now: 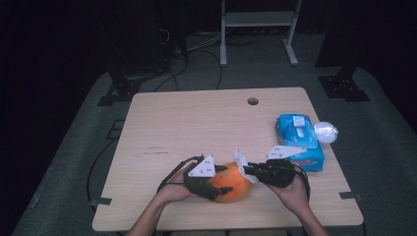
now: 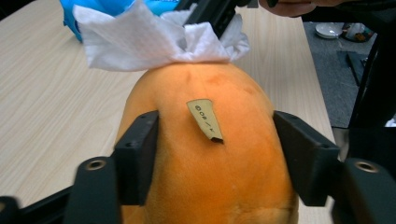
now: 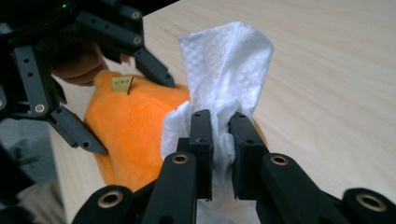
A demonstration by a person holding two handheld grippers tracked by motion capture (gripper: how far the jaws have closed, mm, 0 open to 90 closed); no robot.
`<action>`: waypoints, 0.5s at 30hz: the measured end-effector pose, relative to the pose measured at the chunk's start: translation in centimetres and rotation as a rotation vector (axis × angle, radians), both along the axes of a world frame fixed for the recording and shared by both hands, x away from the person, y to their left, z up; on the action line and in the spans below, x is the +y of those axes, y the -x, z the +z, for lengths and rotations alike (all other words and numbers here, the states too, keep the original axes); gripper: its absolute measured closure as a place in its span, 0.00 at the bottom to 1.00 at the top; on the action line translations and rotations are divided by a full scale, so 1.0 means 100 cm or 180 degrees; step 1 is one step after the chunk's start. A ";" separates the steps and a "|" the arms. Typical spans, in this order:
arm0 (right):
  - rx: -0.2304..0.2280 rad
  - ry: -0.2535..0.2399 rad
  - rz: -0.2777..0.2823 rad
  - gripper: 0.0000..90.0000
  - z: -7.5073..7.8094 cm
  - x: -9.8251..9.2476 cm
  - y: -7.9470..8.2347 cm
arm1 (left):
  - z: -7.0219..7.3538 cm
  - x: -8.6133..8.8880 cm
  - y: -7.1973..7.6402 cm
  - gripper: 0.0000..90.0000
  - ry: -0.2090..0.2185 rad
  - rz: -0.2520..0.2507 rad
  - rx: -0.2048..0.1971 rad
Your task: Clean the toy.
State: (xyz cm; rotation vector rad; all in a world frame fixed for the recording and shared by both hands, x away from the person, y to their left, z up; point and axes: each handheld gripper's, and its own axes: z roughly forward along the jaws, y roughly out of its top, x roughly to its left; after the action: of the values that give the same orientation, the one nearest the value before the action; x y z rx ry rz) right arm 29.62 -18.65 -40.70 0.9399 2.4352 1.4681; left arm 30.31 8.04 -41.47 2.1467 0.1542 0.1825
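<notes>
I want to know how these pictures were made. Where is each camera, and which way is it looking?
High view: sits above the person's side, looks forward and down on the table; both forearms, left gripper and right gripper show.
Left gripper view: rides the left gripper, looks along its jaws at the orange toy; the jaws flank it.
Right gripper view: rides the right gripper, looks along its jaws, shut on the tissue; a hand shows behind.
Shared: both gripper views show the toy, its small tag and the tissue.

We see a pale wooden table point(image 1: 196, 128) bearing an orange plush toy point(image 1: 231, 184) and a blue wet-wipe pack point(image 1: 300, 140).
</notes>
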 end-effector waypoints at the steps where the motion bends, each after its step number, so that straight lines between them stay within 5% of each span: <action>1: -0.0009 0.0026 0.0009 0.89 0.000 0.001 0.001 | 0.001 0.002 -0.002 0.31 -0.0018 0.0031 0.0027; 5: -0.0005 0.0073 0.0076 0.89 0.000 0.006 0.007 | 0.002 0.010 -0.008 0.28 -0.0012 0.0111 0.0145; 15: -0.0150 0.0030 0.0154 0.89 0.009 0.019 0.015 | -0.008 0.014 -0.008 0.35 0.0084 -0.0011 0.0153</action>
State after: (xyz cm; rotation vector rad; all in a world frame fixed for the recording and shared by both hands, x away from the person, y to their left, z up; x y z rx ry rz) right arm 28.13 -16.71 -39.85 0.8403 2.4457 1.4756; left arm 31.08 9.42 -42.25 2.1261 0.1799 0.1262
